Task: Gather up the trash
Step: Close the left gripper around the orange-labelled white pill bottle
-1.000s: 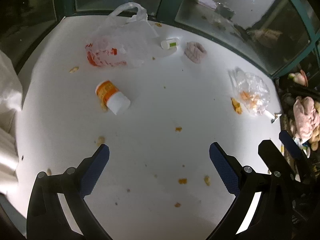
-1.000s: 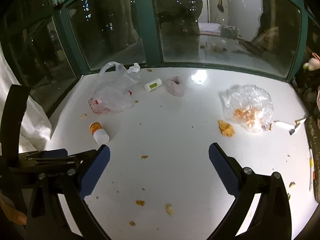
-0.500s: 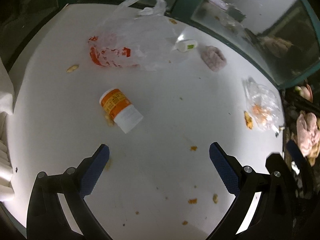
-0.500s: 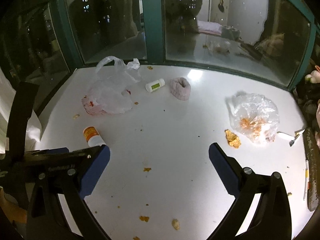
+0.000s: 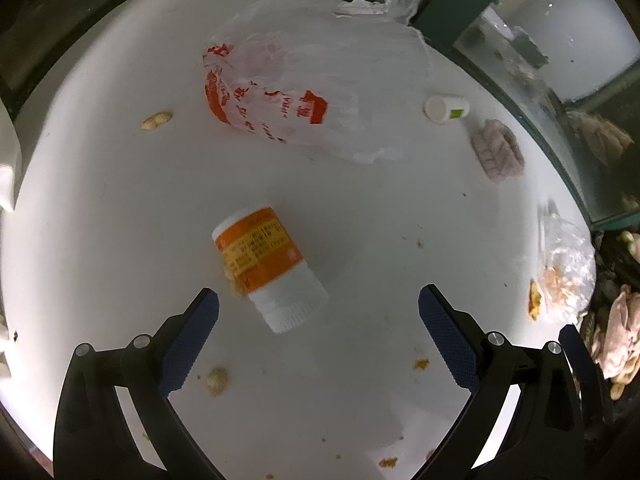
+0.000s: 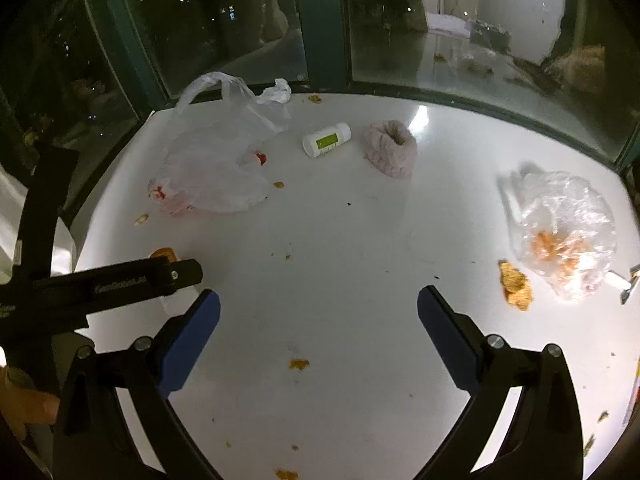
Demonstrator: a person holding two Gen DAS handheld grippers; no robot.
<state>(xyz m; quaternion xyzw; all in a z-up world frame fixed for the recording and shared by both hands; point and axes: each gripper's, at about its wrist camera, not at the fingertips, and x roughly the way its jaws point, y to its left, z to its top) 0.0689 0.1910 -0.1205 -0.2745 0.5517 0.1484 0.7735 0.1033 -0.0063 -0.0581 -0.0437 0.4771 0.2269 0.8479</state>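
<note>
Bottle (image 5: 269,267) with orange label lies sideways on the table (image 5: 100,208), between our wide-open, empty left gripper (image 5: 318,322); probably light, rigid, slick, so we'd pinch its labelled middle.

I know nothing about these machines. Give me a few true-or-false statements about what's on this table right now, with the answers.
1. The orange-labelled bottle lies on its side. True.
2. The left claw is clamped on that bottle. False: its jaws are open, not touching it.
3. The green-labelled bottle lies between the white plastic bag and the pinkish cloth wad. True.
4. The clear bag is empty. False: it holds orange scraps.
5. The right claw holds a crumb. False: it is open, empty.
</note>
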